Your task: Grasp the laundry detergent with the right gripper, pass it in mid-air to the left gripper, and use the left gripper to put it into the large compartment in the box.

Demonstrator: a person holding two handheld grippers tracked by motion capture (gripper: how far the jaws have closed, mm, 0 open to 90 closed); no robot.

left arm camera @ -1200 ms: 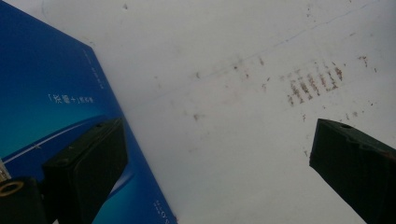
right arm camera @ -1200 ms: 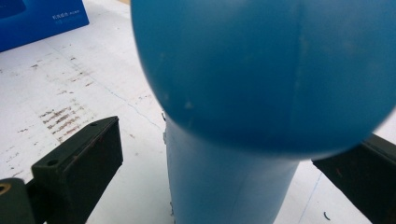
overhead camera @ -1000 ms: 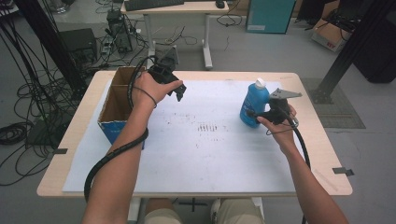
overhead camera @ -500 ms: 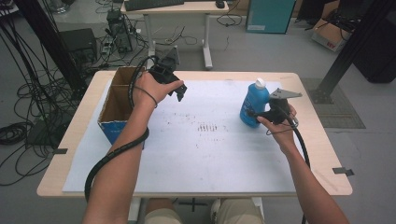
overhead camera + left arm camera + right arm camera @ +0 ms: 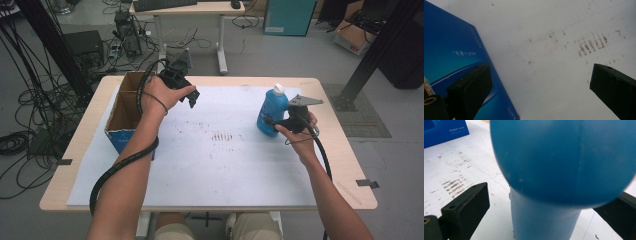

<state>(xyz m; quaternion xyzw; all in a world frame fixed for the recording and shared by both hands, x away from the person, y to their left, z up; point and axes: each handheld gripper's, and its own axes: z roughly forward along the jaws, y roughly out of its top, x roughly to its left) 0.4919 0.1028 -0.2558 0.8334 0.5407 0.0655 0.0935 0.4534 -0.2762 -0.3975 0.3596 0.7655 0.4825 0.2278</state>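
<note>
Blue bottle stands between the right gripper's spread jaws; left gripper's jaws spread beside cardboard box.

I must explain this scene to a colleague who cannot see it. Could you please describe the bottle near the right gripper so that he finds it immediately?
Look at the white sheet covering the table, then at its far right part. There the blue bottle stands upright between the open jaws of the right gripper. Its white cap distinguishes it from the cardboard box at the left edge.
</note>
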